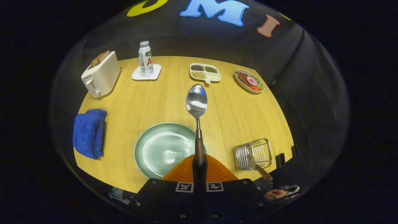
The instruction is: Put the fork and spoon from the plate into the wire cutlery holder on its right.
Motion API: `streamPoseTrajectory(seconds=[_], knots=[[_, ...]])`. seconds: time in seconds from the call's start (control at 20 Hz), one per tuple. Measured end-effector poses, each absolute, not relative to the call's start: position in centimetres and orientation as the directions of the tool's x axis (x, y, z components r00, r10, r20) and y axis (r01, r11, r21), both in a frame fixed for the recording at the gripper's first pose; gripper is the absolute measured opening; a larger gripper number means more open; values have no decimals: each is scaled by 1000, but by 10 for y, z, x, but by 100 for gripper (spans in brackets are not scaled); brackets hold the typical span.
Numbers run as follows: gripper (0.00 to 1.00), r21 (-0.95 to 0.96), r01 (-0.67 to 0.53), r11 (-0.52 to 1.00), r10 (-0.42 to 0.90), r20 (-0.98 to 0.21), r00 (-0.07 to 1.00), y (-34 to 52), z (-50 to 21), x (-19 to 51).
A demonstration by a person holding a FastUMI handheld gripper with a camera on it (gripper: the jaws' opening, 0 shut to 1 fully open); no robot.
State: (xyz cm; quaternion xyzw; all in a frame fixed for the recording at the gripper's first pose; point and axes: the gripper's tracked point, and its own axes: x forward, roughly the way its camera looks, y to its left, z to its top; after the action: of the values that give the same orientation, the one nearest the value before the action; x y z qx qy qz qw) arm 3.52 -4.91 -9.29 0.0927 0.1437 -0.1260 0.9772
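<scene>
Gripper view — gripper [199, 169] clamps spoon [196, 104]; plate [155, 149] beneath, holder [252, 154] rightward, likely tilted.

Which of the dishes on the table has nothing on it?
The green plate just ahead of the hand-held gripper, which grips the spoon. The divided tray and oval dish hold food.

Hand-held gripper [199, 161] fingers clamped on spoon [196, 101] handle.

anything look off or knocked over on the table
Nothing stands out. The holder stands upright right of the bare plate, a handle sticking out of it. The jaws of the gripper are shut on the spoon.
</scene>
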Motion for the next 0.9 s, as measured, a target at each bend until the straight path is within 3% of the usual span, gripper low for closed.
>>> streamPoseTrajectory(seconds=[0.9], knots=[[1, 277, 529, 802, -357, -487, 797, -144, -154, -43]])
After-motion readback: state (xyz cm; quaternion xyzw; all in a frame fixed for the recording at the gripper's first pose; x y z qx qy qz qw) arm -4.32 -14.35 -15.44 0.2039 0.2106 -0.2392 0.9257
